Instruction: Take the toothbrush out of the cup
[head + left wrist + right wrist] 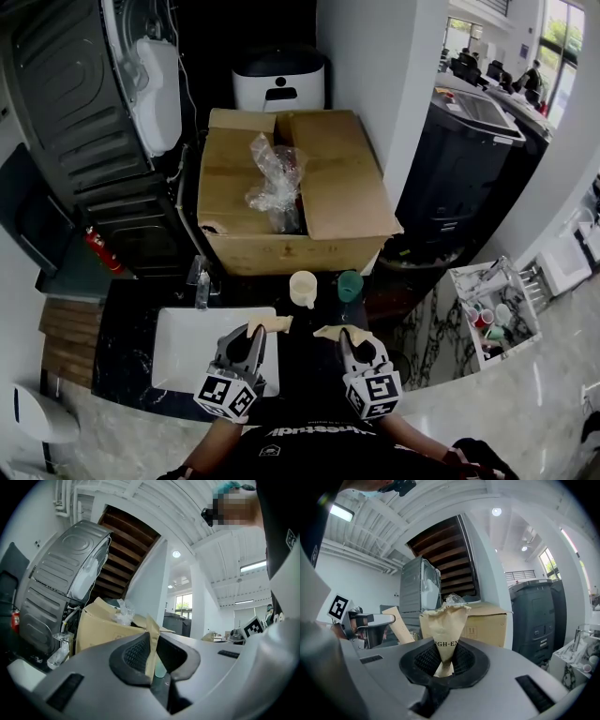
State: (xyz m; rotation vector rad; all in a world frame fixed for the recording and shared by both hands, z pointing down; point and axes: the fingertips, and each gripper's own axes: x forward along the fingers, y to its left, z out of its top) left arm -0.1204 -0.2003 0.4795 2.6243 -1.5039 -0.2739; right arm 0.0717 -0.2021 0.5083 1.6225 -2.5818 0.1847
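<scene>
Two cups stand on the dark counter in the head view, a cream cup (303, 288) and a green cup (350, 285). No toothbrush shows in any view. My left gripper (255, 332) is shut on a strip of brown paper (273, 323), seen edge-on between the pads in the left gripper view (151, 632). My right gripper (344, 337) is shut on another piece of brown paper (330, 330), a printed cone-shaped scrap (447, 625) in the right gripper view. Both grippers hover side by side just short of the cups.
A white sink (178, 342) with a tap (202, 286) lies left of the grippers. Behind the cups stands an open cardboard box (328, 202) holding crumpled clear plastic (274, 178). A dark machine (459, 164) stands at the right, and a white rack (487, 309) sits lower right.
</scene>
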